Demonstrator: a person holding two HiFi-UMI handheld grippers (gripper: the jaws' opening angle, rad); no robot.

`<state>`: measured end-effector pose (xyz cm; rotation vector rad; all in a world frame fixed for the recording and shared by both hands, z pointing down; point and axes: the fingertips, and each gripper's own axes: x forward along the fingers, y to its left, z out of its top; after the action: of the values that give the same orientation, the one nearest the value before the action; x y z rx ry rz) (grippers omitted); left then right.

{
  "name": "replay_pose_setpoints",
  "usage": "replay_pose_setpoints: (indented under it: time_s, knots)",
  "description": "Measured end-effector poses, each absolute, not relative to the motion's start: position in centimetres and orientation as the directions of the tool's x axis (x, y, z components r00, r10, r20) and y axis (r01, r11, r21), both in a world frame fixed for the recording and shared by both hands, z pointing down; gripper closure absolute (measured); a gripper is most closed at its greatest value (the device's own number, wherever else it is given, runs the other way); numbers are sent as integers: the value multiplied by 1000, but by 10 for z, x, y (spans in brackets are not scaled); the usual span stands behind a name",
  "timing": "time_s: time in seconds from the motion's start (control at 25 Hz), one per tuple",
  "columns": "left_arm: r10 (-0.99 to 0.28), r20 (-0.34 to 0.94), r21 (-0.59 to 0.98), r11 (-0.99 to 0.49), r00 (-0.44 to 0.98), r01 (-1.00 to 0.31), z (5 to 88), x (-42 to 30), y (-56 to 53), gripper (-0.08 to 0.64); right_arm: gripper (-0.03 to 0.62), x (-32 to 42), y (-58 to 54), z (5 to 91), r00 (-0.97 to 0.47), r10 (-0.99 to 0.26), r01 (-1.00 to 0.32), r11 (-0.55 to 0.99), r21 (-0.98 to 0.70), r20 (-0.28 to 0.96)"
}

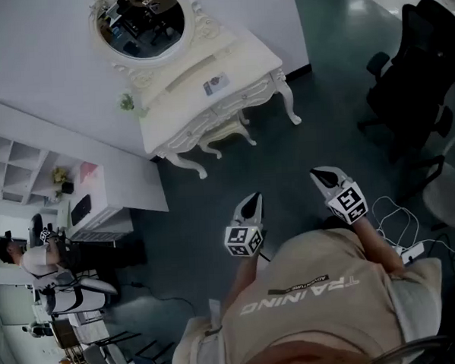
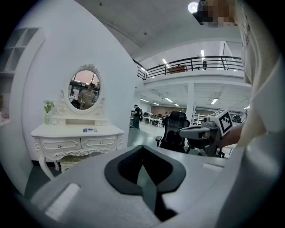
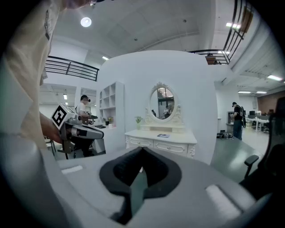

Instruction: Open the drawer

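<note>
A white carved dressing table (image 1: 207, 79) with an oval mirror (image 1: 139, 21) stands against the wall, well ahead of me. Its two front drawers (image 2: 60, 144) (image 2: 99, 142) are closed; the right gripper view also shows the drawers (image 3: 171, 147). My left gripper (image 1: 251, 205) hangs over the dark floor, shut and holding nothing, with its jaws (image 2: 142, 149) pointed toward the table. To its right, my right gripper (image 1: 325, 178) is also shut and holds nothing; its jaws (image 3: 141, 150) face the table too. Both are far from the drawers.
A stool (image 1: 225, 132) is tucked under the table, and a small plant (image 1: 128, 104) and a card (image 1: 216, 84) sit on top. A white shelf unit (image 1: 13, 158) and a person (image 1: 34, 260) are at the left. Black office chairs (image 1: 412, 76) and floor cables (image 1: 397, 222) are at the right.
</note>
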<state>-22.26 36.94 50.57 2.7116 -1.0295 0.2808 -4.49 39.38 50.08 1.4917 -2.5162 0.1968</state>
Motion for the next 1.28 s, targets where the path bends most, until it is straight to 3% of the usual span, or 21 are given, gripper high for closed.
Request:
replay_pose_setpoints:
  time_s: [0.2,0.64,0.8,1.04,1.2,1.28]
  knots:
    - [-610,302,136,-733,732,-667,525,-248,360,552,589,-67,395,526,-452,-846,-891,444,-95,282]
    - [-500,338,183,-796,797,-577,559,-245,331,552,589,-99,362,542,-449,-829,-887,459,-54,332]
    - [-507,335,214,-780,794,-588,563,-228,298,552,589,-80,324,557,-463,-808,-880,468,-79,364]
    - [-549,355,250,-724,757,-643,545,-182,244,552,589,-26,253,546,-494,-811,-866,491,-95,315]
    - [-575,374,237,-699,728,-675,542,-142,187,552,589,16,199,547,-523,-806,-849,467,-247,276]
    - [-596,378,242,-675,708,-697,544,-124,165,552,589,29,184,552,-530,-795,-848,497,-183,295]
